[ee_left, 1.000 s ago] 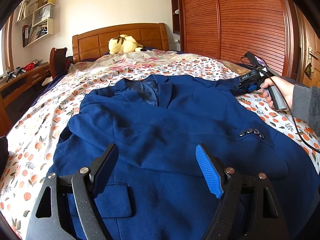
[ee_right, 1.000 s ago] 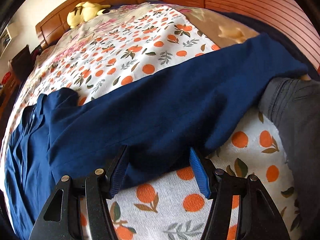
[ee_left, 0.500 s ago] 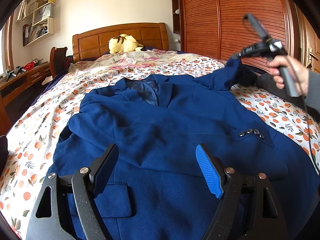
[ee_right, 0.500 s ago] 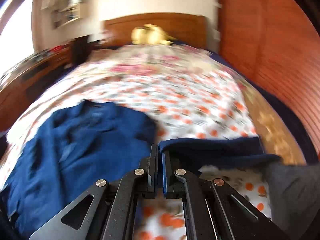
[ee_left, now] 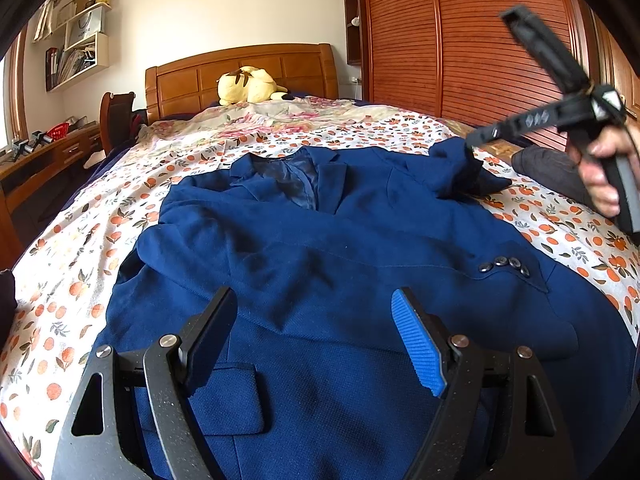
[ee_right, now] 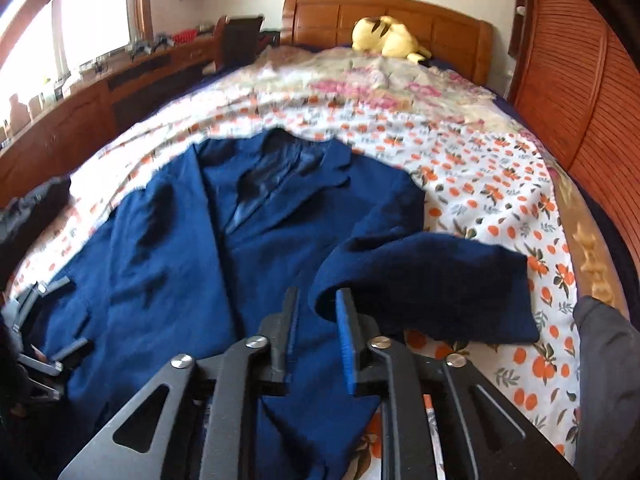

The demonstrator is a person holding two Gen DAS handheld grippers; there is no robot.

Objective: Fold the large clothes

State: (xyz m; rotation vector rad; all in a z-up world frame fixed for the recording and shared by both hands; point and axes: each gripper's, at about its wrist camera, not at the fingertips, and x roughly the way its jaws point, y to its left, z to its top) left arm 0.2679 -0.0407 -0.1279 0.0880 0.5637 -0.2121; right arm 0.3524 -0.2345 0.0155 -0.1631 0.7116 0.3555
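- The navy blazer (ee_left: 320, 248) lies face up and spread across the orange-print bedsheet (ee_left: 72, 264), collar toward the wooden headboard (ee_left: 240, 68), where a yellow plush toy (ee_left: 250, 84) sits
- A second ago its right sleeve (ee_right: 432, 280) stretched flat out to the side on the sheet; now it is bunched and doubled back toward the blazer's shoulder, its cuff end lying on the sheet
- The right gripper (ee_right: 316, 320) was low over the sleeve then, pinched the cloth half a second ago, and now sits higher and further in over the blazer
- Its jaws are opening from that pinch: a narrow gap, the sleeve fold just off the blue pad's tip, nothing pressed between the pads
- The left gripper (ee_left: 316, 340) has not shifted: jaws wide apart, empty, hovering over the blazer's lower front near the pocket flap (ee_left: 232, 396)
- A hand (ee_left: 604, 172) holds the right gripper's handle at the left view's right edge
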